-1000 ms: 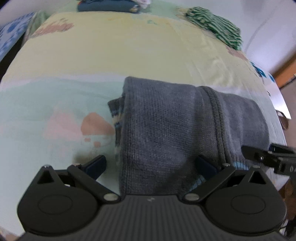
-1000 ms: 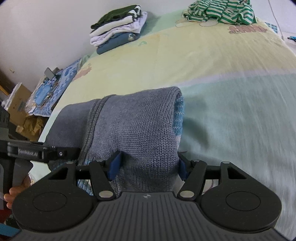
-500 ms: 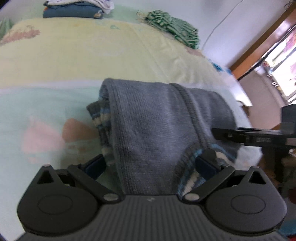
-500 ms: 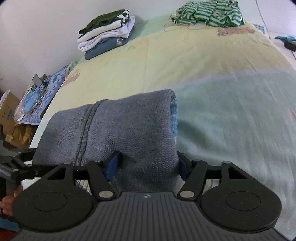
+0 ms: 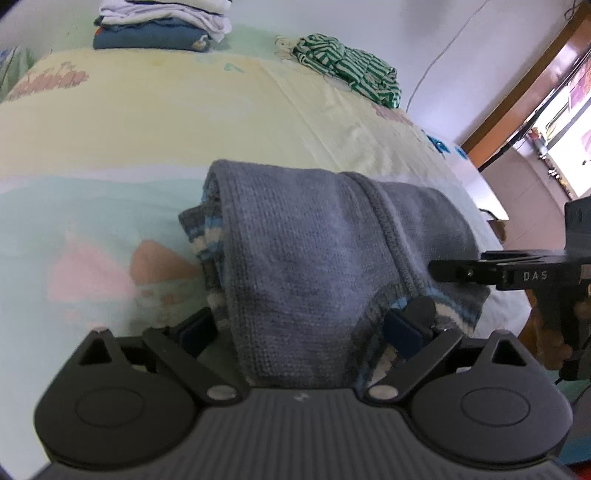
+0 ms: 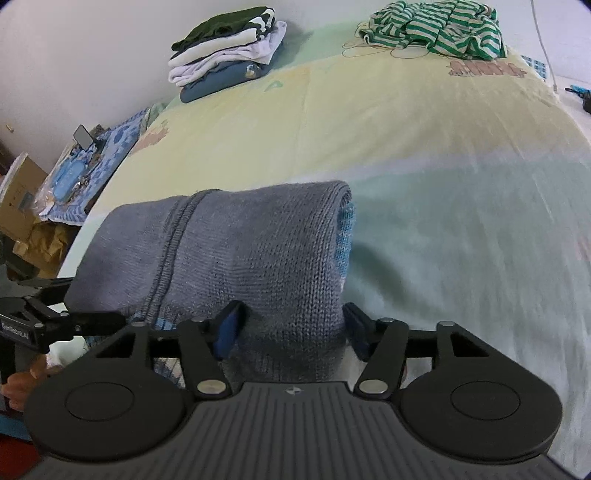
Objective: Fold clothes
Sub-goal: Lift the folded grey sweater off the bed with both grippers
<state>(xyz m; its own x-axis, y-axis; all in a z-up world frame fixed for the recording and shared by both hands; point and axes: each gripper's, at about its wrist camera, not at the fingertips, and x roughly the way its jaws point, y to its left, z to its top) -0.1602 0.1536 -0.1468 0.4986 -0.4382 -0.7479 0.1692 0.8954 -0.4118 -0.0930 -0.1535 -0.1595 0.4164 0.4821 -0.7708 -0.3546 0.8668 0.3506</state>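
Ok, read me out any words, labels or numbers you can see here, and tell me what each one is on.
"DAS": white letters on the side of the right gripper, seen from the left wrist camera.
White print on the left gripper, at the edge of the right wrist view: too blurred to read.
Red cartoon lettering on the bedsheet: too blurred to read.
Small logo on each gripper's own body: a mark, not readable text.

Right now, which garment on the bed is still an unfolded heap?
The green-and-white striped garment at the far edge; the grey sweater and the stacked pile are folded.
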